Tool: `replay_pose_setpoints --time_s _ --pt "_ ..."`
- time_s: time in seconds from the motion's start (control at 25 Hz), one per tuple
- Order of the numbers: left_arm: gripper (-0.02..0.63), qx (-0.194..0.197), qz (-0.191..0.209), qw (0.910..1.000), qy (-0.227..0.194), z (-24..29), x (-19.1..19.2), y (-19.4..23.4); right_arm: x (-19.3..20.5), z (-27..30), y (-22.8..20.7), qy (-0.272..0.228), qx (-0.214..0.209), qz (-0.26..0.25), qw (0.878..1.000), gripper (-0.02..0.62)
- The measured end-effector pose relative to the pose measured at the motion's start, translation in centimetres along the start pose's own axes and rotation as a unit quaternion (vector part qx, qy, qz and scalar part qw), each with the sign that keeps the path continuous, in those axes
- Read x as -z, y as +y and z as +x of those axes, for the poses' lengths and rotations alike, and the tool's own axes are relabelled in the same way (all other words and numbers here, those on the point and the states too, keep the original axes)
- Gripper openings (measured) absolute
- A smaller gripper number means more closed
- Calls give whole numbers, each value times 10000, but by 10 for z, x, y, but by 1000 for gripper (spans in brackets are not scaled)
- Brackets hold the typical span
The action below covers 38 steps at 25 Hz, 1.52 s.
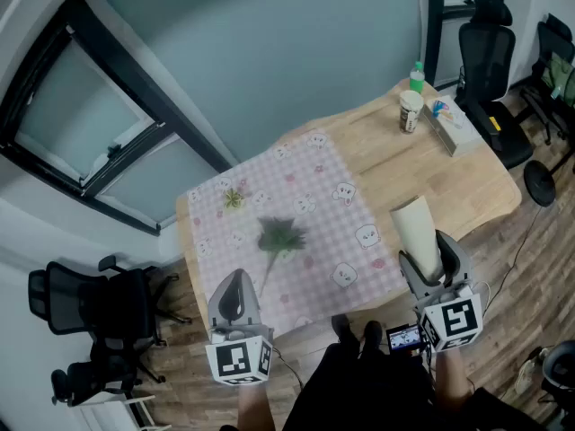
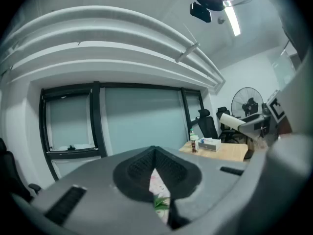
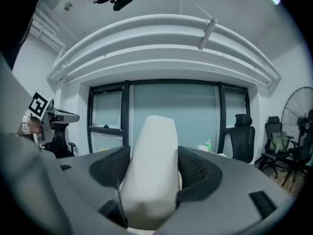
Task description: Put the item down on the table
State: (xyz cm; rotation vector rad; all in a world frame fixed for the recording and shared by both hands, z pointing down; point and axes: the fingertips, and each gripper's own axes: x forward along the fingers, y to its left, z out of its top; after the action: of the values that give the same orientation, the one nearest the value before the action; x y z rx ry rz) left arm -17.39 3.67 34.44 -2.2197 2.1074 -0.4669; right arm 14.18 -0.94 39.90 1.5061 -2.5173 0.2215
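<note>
- The person's dark-clothed lap fills the bottom of the head view, with a marker cube at the back of each gripper.
- The left gripper sits low at the near edge of the table. Its own view shows the jaws pressed together with nothing pinched. Only a thin slit stays between the pads, and checked cloth and a bit of green show through it.
- The right gripper is clamped on the item, a white tapered tube. The right gripper view shows both dark pads pressing its sides, spread wide around it.
- The white tapered tube juts forward out of the jaws. In the head view it lies over bare wood just right of the cloth's near corner. In the left gripper view it is held up off the table.
- A pink checked cloth covers the left part of the wooden table.
- A green leafy sprig lies near the cloth's middle, and a small pale flower lies beyond it to the left.
- At the table's far corner stand a cup, a green-capped bottle and a tissue box, close together.
- Black office chairs stand beyond that corner and to the left of the table.
- A black-framed glass wall closes the far side.
</note>
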Motion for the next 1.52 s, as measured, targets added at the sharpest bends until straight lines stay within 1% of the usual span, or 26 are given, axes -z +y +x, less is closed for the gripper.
replay_pose_setpoints --time_s 0.16,0.28,0.44,0.68,0.88,1.0,1.12,1.28,1.4,1.52 --pt "-2 -31 30 9999 -142 -4 -9 -21 5 -16 -30 -168 169 -50 9997 319" --pt "-2 -52 114 9998 -165 -14 -9 -31 7 -34 -34 -244 166 -119 9995 319" --pt "-2 15 94 9997 -213 -19 -8 -36 4 -44 -34 -447 156 -195 9987 319" --pt "-2 155 55 9996 -243 -25 -11 -39 -10 -55 -27 -584 151 -258 9978 319" --pt "-2 148 99 9996 -203 -32 -13 -39 -9 -56 -13 -343 22 -232 9991 319" --pt "-2 196 102 9997 -133 -30 -4 -37 -11 -45 -7 -635 -33 -202 9978 319" --pt "-2 287 88 9995 -46 -20 6 -30 -14 -35 5 -755 -126 -67 9970 319" --pt "-2 476 -29 9988 -127 8 13 -19 -23 -11 15 -752 -55 -204 9969 319" --pt "-2 841 -236 9960 -183 40 21 -8 -36 13 23 -824 26 -275 9962 319" --pt "-2 1093 -272 9934 -207 69 22 3 -46 40 30 -763 105 -351 9964 319"
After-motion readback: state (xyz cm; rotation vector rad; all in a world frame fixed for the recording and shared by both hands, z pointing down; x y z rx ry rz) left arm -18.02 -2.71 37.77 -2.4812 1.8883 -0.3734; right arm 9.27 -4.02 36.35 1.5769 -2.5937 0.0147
